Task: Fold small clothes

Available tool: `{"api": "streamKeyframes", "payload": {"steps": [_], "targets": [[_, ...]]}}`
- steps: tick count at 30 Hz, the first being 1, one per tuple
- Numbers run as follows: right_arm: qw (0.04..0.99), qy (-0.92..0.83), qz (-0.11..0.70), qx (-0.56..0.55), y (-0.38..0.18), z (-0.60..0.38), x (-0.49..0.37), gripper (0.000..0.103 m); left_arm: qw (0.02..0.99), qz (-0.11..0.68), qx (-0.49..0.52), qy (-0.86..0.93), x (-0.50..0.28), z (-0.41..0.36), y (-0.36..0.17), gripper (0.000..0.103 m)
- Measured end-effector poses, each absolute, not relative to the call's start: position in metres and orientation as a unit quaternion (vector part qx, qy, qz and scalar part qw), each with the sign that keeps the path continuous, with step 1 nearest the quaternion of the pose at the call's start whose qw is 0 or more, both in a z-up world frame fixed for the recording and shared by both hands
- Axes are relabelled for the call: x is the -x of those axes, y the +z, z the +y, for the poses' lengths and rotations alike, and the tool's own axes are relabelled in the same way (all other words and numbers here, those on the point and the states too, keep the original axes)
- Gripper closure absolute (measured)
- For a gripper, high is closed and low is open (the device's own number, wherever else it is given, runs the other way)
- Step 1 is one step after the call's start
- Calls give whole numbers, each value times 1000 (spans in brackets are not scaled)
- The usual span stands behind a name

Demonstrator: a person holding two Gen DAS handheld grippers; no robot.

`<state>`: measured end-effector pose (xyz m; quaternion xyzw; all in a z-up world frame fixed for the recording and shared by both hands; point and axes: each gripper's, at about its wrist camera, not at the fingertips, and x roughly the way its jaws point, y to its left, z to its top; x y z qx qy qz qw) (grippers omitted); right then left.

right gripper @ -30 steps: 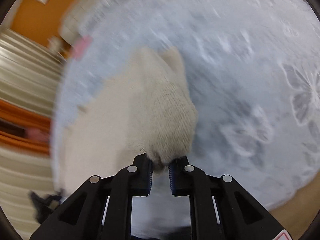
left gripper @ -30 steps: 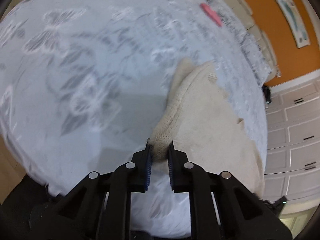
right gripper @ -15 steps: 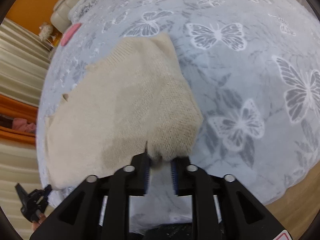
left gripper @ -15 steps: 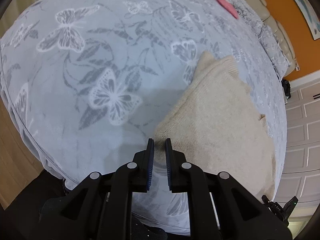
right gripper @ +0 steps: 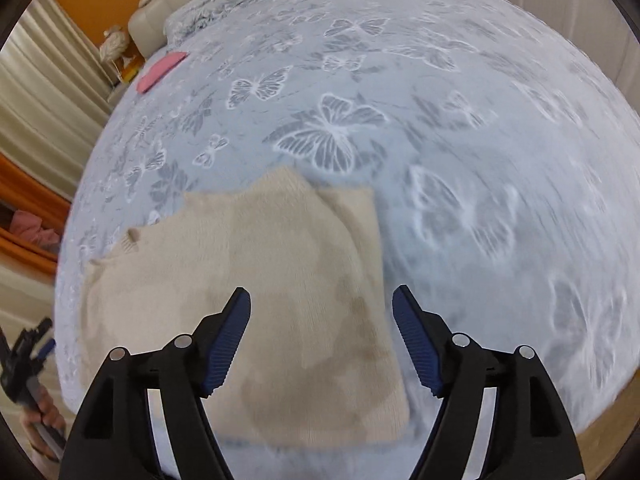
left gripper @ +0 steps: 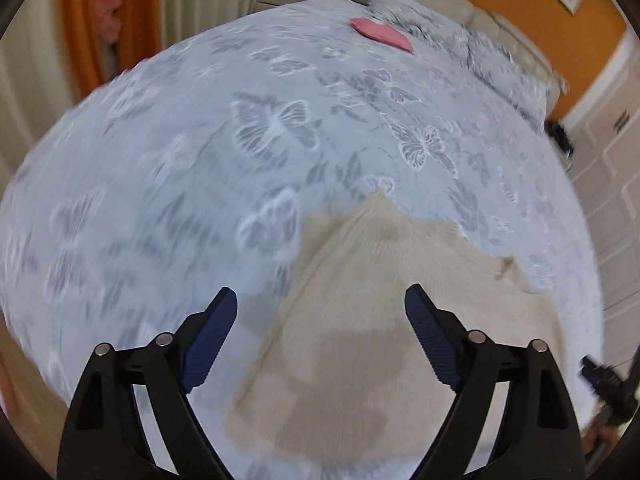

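A cream knitted sweater (left gripper: 384, 320) lies folded flat on the grey butterfly-print bedspread (left gripper: 200, 184), near the bed's front edge. My left gripper (left gripper: 320, 300) hovers above the sweater's left side; its jaws are opening and nothing is between them. In the right wrist view the same sweater (right gripper: 260, 280) fills the lower left, with a folded layer along its right edge. My right gripper (right gripper: 322, 298) hangs over that right part, jaws opening wide, with no cloth pinched between the blue pads.
A pink folded cloth (left gripper: 380, 34) lies far back on the bed, also seen as a pink cloth (right gripper: 160, 70) at upper left. Pillows (left gripper: 460, 48) and a cream headboard sit behind. Orange curtains (left gripper: 80, 20), white cupboards (left gripper: 608, 168) and wooden floor surround the bed.
Both grippers let go of the sweater's front corners, opened wide and lifted back from the bed. The sweater now lies flat, folded over itself.
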<state>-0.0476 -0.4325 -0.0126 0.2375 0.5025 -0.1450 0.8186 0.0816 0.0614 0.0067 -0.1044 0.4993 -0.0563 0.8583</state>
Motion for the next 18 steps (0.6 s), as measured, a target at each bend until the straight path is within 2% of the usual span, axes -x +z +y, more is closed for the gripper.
{"api": "streamKeyframes", "payload": {"steps": [3,5,6,7,8,10,12,14,16,18], "targets": [[810,-145,518,-233,-31,-440,17,31,848,522,71,-57,-112,42,-13,15],[807,-145,525,-231,-44,-442,5,31,837,541,59,-62,-128,32,-33,22],[804,-143,530,-229,-52,-442,-2,32,832,547,55,-69,-133,27,-42,48],[801,-137,537,-226,-59,-440,-7,40,825,558,48,-77,-137,23,-49,83],[802,-120,542,-219,-65,-436,-13,94,817,569,46,-80,-140,19,-56,93],[815,-107,529,-211,-55,-430,-16,96,835,542,58,-77,-137,20,-45,96],[854,-85,460,-228,-18,-429,-7,96,851,512,77,-86,-135,26,-25,97],[872,-84,426,-226,0,-434,-2,97,859,499,83,-78,-137,33,-15,97],[862,-108,443,-221,-14,-447,-7,97,854,511,77,-61,-146,36,-25,96],[823,-134,499,-235,-59,-464,-16,97,837,542,65,-34,-155,37,-53,96]]}}
